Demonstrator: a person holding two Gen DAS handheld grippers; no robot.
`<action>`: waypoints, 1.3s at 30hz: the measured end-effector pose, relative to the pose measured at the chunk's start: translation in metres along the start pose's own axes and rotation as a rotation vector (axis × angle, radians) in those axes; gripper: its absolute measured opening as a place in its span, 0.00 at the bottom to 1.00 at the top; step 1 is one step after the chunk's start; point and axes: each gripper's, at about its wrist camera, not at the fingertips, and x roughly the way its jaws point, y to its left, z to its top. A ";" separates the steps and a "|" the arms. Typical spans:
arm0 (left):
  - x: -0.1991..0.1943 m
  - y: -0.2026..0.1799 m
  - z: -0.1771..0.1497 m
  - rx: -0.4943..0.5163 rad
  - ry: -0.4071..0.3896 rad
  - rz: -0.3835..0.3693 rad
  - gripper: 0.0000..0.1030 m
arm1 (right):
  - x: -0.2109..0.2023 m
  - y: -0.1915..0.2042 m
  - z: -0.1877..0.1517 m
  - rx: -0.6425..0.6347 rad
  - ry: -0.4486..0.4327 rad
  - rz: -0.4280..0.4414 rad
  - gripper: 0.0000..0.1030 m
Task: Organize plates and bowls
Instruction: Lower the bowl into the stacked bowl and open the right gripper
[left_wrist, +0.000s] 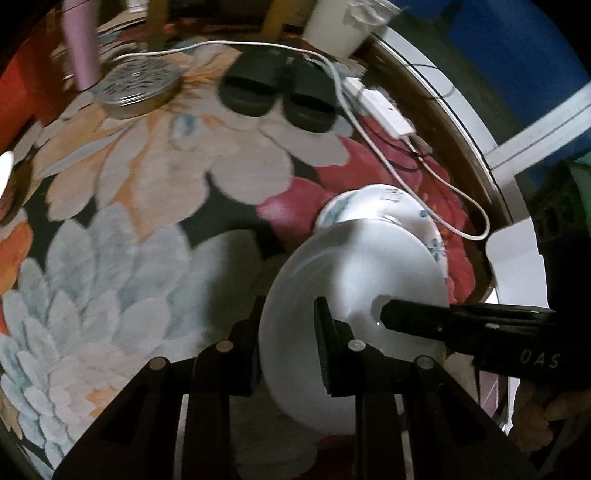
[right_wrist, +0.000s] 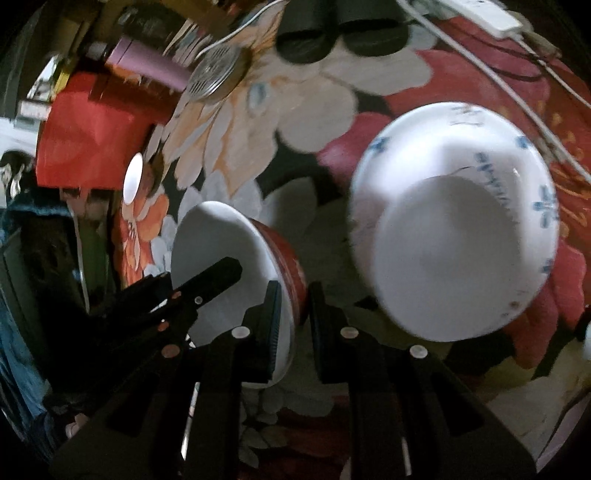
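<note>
Both grippers hold one bowl (left_wrist: 351, 266) that is white inside and red outside (right_wrist: 214, 236), lifted above the floral carpet. My left gripper (left_wrist: 290, 306) is shut on its near rim, one finger inside and one outside. From the right, my right gripper (left_wrist: 388, 315) reaches onto the opposite rim. In the right wrist view my right gripper (right_wrist: 294, 291) pinches the red-sided rim, and my left gripper (right_wrist: 229, 269) comes in from the left. A larger white bowl with blue flowers (left_wrist: 388, 210) (right_wrist: 454, 229) lies on the carpet just beyond, blurred.
On the floral carpet (left_wrist: 147, 221) are black slippers (left_wrist: 277, 92), a white power strip (left_wrist: 380, 107) with trailing cables, a round metal tin (left_wrist: 136, 85) and a pink cylinder (left_wrist: 81, 44). A white bin (left_wrist: 343, 26) stands at the back. A red box (right_wrist: 88, 140) is at the left.
</note>
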 end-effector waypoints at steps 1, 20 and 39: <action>0.004 -0.010 0.003 0.013 0.003 -0.004 0.23 | -0.006 -0.008 0.001 0.015 -0.013 -0.002 0.15; 0.075 -0.096 0.013 0.173 0.109 0.011 0.23 | -0.037 -0.108 0.004 0.164 -0.074 -0.053 0.15; 0.042 -0.081 0.018 0.164 0.012 -0.007 0.95 | -0.030 -0.097 0.006 0.073 -0.077 -0.172 0.13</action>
